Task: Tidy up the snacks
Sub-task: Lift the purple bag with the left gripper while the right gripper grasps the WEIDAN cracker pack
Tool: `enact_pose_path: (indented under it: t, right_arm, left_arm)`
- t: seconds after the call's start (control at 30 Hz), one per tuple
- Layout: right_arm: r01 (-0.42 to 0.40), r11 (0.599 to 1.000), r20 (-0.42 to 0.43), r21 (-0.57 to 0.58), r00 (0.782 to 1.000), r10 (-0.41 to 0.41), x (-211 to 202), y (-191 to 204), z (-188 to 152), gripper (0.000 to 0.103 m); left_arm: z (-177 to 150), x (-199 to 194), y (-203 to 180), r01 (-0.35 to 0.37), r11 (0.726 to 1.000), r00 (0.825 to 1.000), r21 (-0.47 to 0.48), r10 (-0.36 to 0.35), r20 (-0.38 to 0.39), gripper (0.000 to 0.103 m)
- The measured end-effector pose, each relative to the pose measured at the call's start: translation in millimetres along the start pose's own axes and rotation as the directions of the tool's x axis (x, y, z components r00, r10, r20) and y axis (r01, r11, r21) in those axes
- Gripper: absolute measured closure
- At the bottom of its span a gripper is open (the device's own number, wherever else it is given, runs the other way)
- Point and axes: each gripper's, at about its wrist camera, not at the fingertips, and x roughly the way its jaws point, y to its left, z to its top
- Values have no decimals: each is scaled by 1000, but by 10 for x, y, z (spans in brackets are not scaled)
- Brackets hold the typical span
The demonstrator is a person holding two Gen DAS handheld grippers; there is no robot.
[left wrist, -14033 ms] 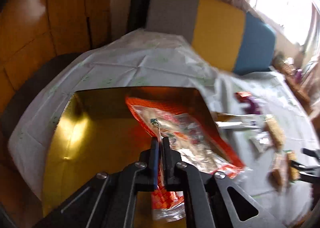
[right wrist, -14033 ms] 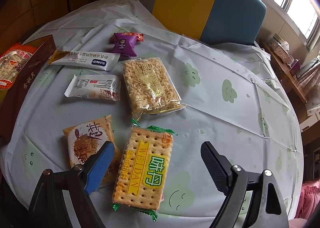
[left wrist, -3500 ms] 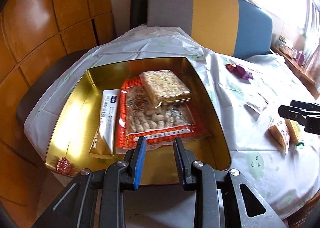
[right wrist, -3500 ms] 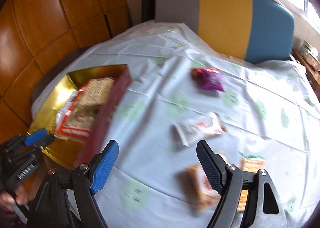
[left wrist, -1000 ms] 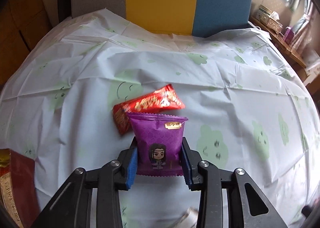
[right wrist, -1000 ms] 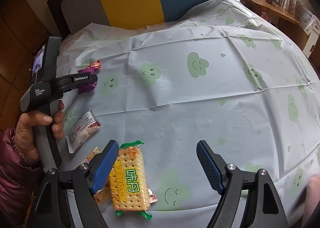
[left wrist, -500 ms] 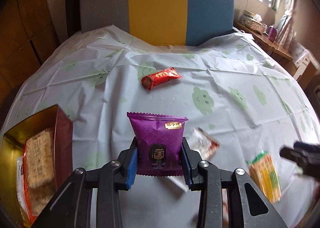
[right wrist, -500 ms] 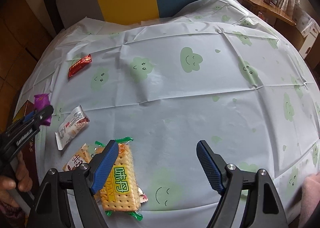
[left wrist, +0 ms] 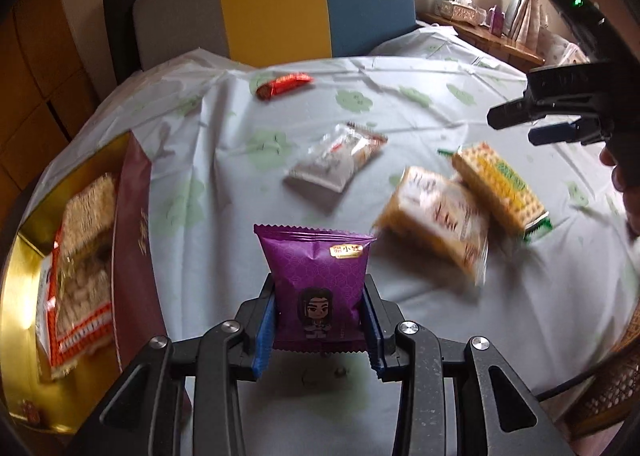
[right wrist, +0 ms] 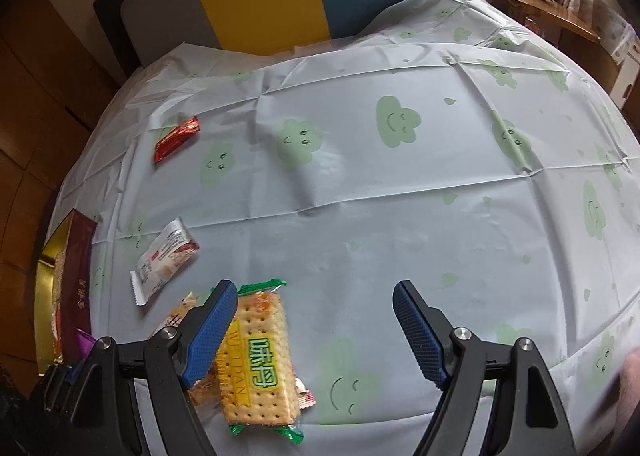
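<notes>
Left gripper (left wrist: 319, 322) pinches purple foil snack packet (left wrist: 317, 284) upright, long axis vertical, above cloud-print tablecloth (left wrist: 224, 195), beside gold tin box (left wrist: 24, 360) holding snacks. Ahead: white wrapper (left wrist: 336, 159), orange packet (left wrist: 438, 221), red bar (left wrist: 283, 85). Right view alone shows right gripper (right wrist: 310, 330) spread, empty, over green-yellow cracker pack (right wrist: 258, 360).

**Shiny wrappers, shiny box**

Your purple snack pouch (left wrist: 318, 288) is glossy plastic film with crimped edges. The gold box (left wrist: 24, 336) looks like mirror-bright metal inside. The bench's tablecloth (right wrist: 400, 215) is smooth, creased plastic sheeting. Your tongs (right wrist: 312, 332) have matt black arms and ribbed blue pads (right wrist: 416, 330).
</notes>
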Motion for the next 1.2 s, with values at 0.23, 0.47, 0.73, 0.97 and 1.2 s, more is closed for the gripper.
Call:
enact_pose_path:
  t: [0.23,0.47,0.73,0.97,1.2]
  right_arm:
    - [-12,991,-79,-131,997,1,129,277,-142,22]
    - [0,961,-139,-276,989,-40,236,494,-291,54]
    - [111,988,-55,-105,992,-117,119,68,-102,54]
    - [228,972,-121,-66,965,-234,264,-153,-85,53]
    - [206,978,-172,-36,963,-209,390,-226,-87,50]
  left_arm:
    - [-134,43,-20,-5,1000,1000,-19,5,1,64]
    - [-151,48,-24,-9,1000,1000,-22,9,8,62]
    - [-168,44,2,7,999,1000,-36,-6,19,62]
    - [-188,37,0,10,999,1000,-40,-9,29,62]
    - [-179,49,5,11,999,1000,-47,-9,28,60]
